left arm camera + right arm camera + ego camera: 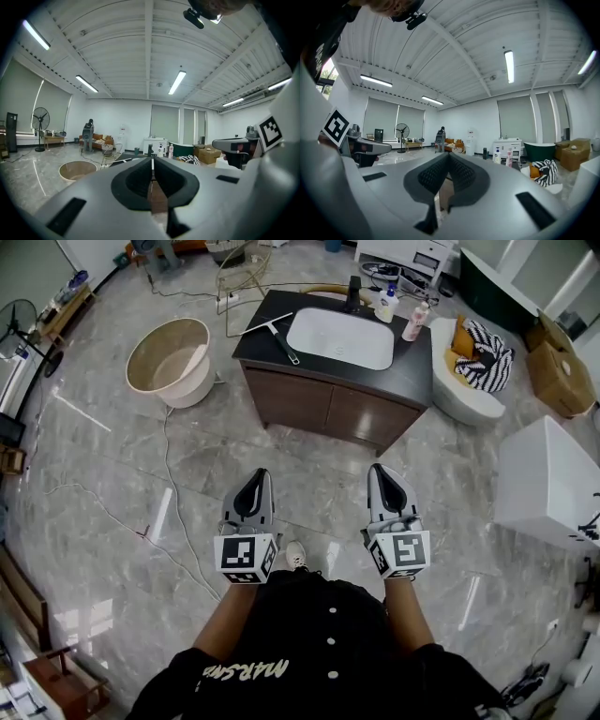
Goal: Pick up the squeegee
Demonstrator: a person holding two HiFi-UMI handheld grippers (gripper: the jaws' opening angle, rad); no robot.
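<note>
since the grey left gripper (pixel 262 472) and right gripper (pixel 376 468) are closed and empty, part one's jaws nearing the black-handled squeegee (pixel 278 338) at twelve o'clock.

Squeegee (pixel 272 331) on the vanity counter (pixel 413 367), left of the sink (pixel 339 337), bottles (pixel 385 306) behind.

Fan (pixel 17 326) partly off left edge

Both arms reach forward side by side, left tool (pixel 253 495) and right tool (pixel 383 486) closed, empty.
</note>
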